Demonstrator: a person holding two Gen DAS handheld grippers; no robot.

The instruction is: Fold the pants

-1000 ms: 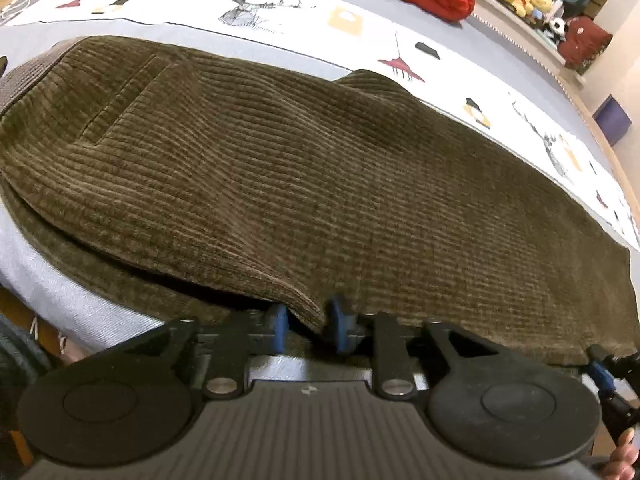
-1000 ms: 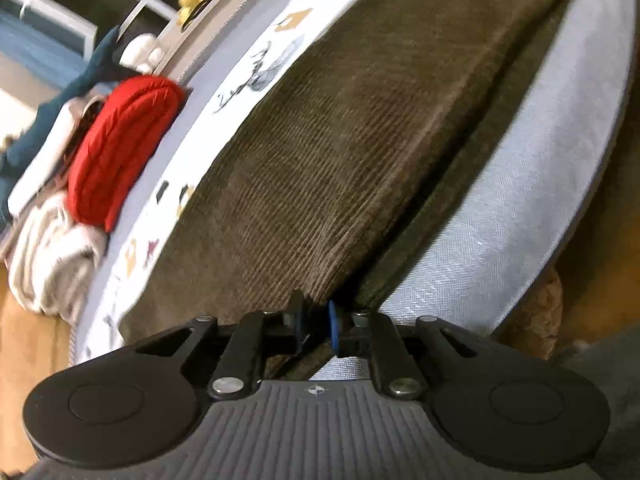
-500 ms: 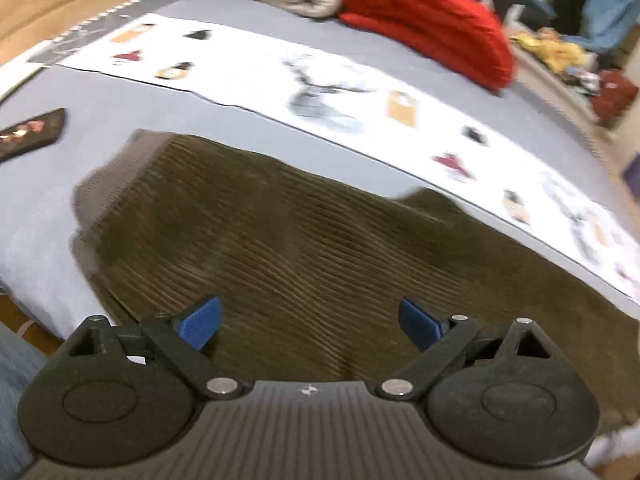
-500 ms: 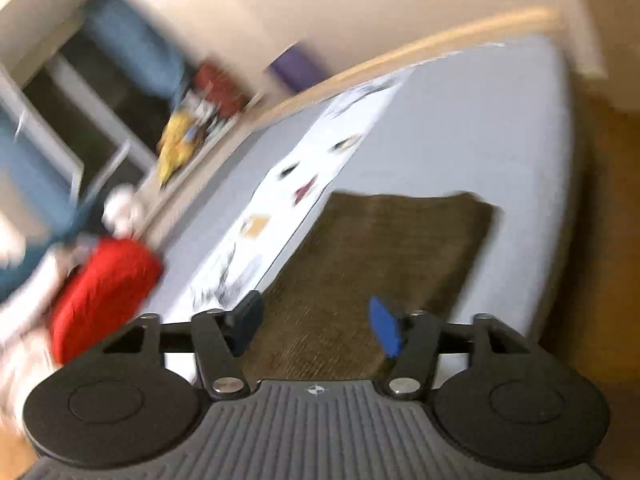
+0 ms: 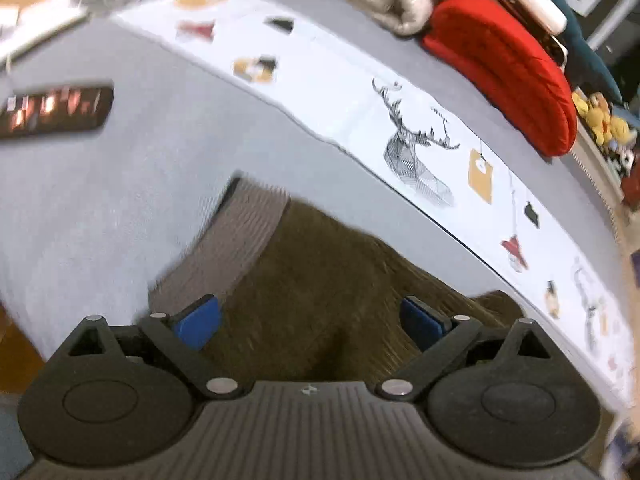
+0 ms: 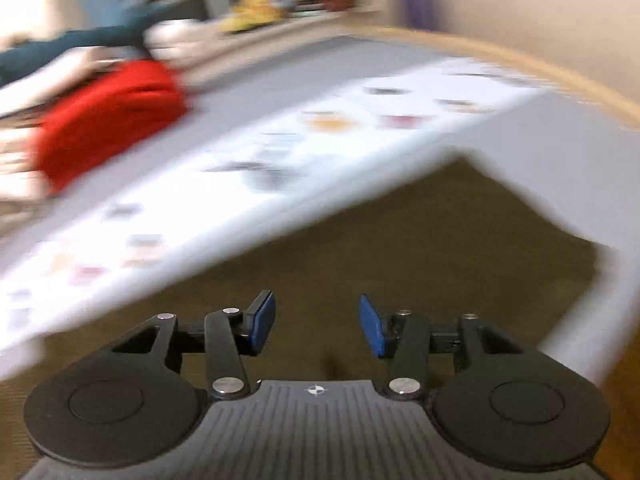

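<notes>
The brown ribbed corduroy pants (image 5: 320, 280) lie flat on the grey bed cover (image 5: 120, 184), their near edge hidden beneath both claws. Left claw (image 5: 310, 322) gapes wide, empty. Right claw (image 6: 318, 326), motion-blurred view, stands half-spread, closing, gripping nothing.

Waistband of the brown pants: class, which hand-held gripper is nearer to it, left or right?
Left. The left hand-held gripper hangs open just over the waistband end. The right hand-held gripper, jaws closing on nothing, is above plain brown cloth of the pants; its view shows no waistband.
</notes>
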